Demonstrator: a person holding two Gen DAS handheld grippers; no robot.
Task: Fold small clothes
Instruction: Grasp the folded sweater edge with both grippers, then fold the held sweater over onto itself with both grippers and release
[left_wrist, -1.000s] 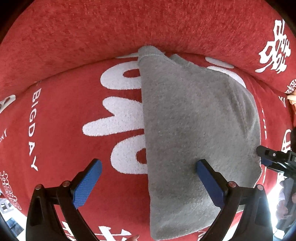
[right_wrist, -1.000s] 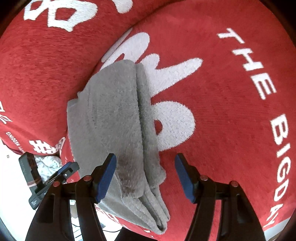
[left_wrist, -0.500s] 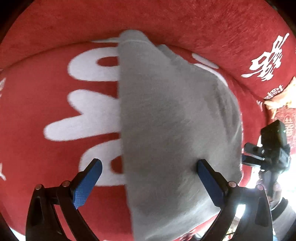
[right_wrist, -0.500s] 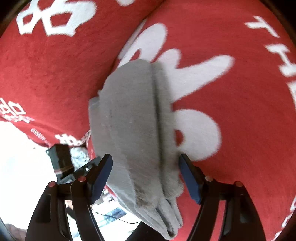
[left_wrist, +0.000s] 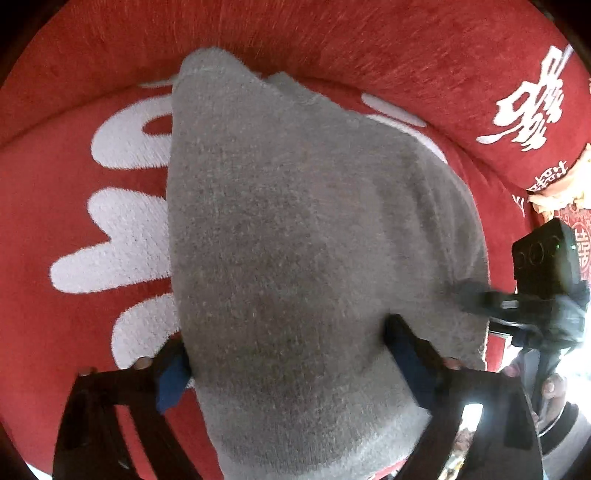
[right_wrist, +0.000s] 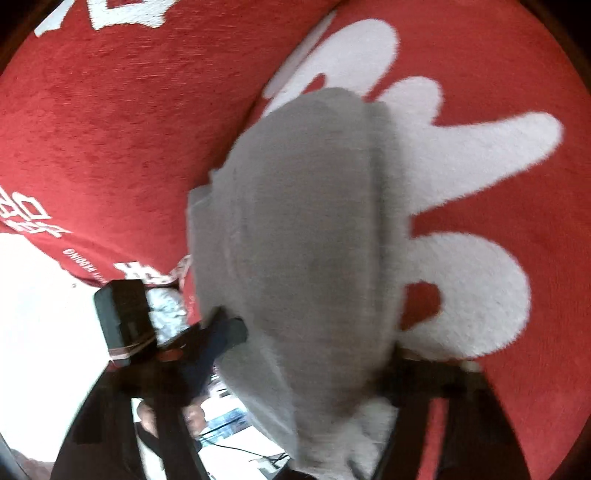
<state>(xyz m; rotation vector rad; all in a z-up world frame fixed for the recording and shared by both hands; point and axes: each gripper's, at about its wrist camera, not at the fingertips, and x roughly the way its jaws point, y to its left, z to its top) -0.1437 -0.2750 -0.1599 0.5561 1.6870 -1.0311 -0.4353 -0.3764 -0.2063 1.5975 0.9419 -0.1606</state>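
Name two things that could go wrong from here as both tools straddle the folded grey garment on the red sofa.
1. The grey garment is a thick stack; the left tool may pinch only some layers, so the fold could slip apart.
2. The right tool works near the red sofa seat's front edge, over which the garment's end seems to hang; a tug might drag it off.

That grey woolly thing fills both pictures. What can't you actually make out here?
- Grey knit garment: its near end is cut off by the bottom edge in the left wrist view, and the right wrist view is motion-blurred, so its type is unclear.
- Right tool: its fingers are smeared and partly covered by the garment, so its grip is unreadable.
- Red cover's white lettering: partly hidden under the garment.
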